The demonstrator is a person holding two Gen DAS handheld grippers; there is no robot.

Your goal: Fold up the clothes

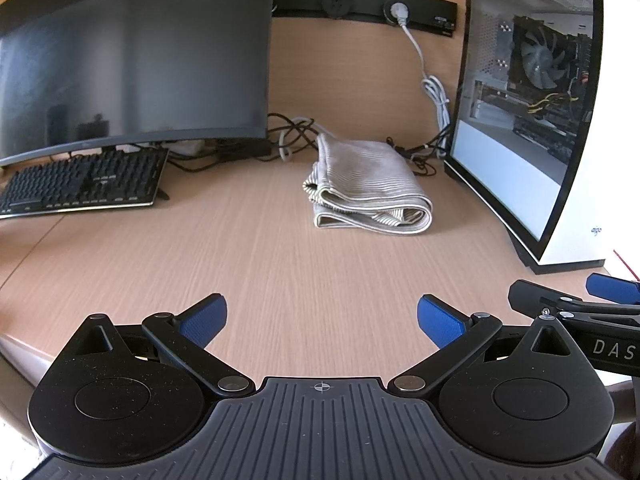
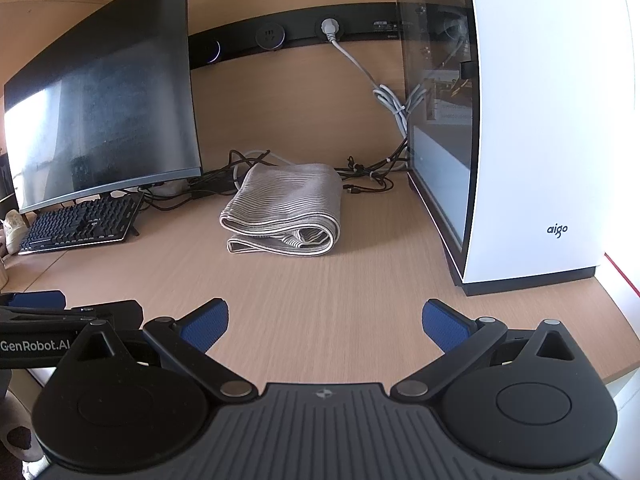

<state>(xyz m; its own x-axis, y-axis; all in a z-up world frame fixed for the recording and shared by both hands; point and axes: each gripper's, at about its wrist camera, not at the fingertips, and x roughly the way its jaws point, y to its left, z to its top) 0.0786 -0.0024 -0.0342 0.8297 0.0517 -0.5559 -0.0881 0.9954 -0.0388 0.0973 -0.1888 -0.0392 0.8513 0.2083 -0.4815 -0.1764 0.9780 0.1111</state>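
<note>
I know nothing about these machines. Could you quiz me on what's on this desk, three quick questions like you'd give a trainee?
1. True or false: the striped cloth is already folded.
2. What stands right of the cloth: A) the monitor, B) the PC case, C) the keyboard?
3. Fill in: the left tongs and right tongs are both ____ and hold nothing.

Key: 1 true; 2 B; 3 open.
</note>
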